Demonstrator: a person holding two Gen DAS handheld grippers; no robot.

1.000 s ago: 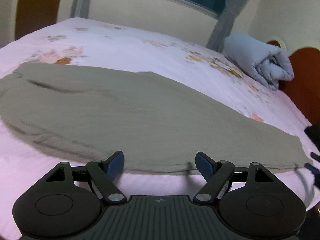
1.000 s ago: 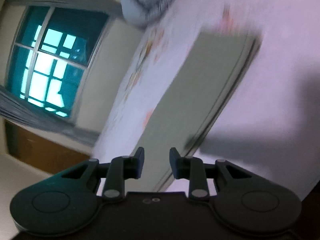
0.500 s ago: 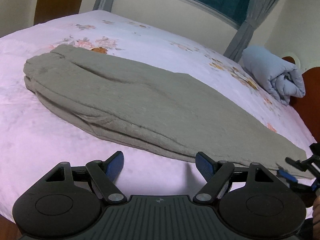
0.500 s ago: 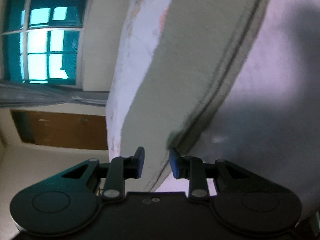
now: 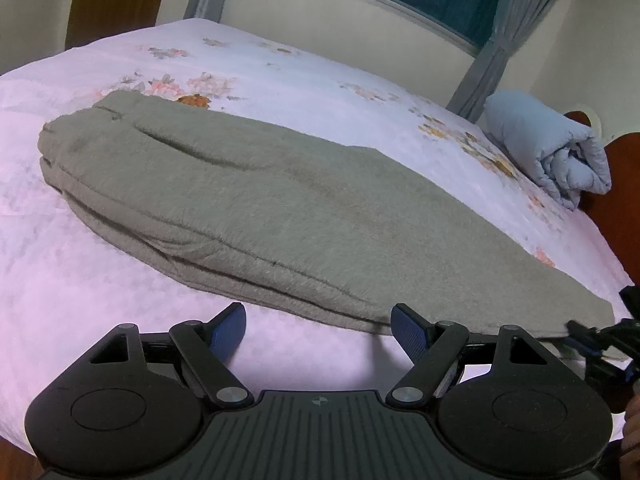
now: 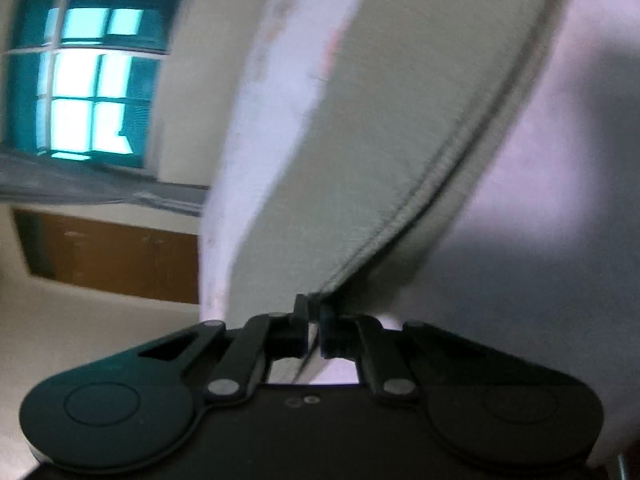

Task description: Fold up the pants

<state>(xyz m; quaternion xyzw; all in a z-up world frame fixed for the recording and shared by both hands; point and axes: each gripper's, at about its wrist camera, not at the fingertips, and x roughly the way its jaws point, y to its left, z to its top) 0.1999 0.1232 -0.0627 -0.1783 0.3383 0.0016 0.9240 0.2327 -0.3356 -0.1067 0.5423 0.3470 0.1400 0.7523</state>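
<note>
Left wrist view shows the grey pants (image 5: 304, 216) lying flat and doubled lengthwise on my pink floral bed sheet (image 5: 80, 280), running from the waistband at upper left to the leg ends at lower right. My left gripper (image 5: 318, 326) hangs just short of their near long edge with its jaws spread wide and nothing between the blue pads; the right pad sits close to the fabric's edge. At the far right of that view my right gripper (image 5: 596, 336) meets the leg-end corner. From the right wrist view, my right gripper (image 6: 314, 320) has just clamped its jaws onto the seamed edge of the pants (image 6: 380, 140), which stretch away ahead of it.
</note>
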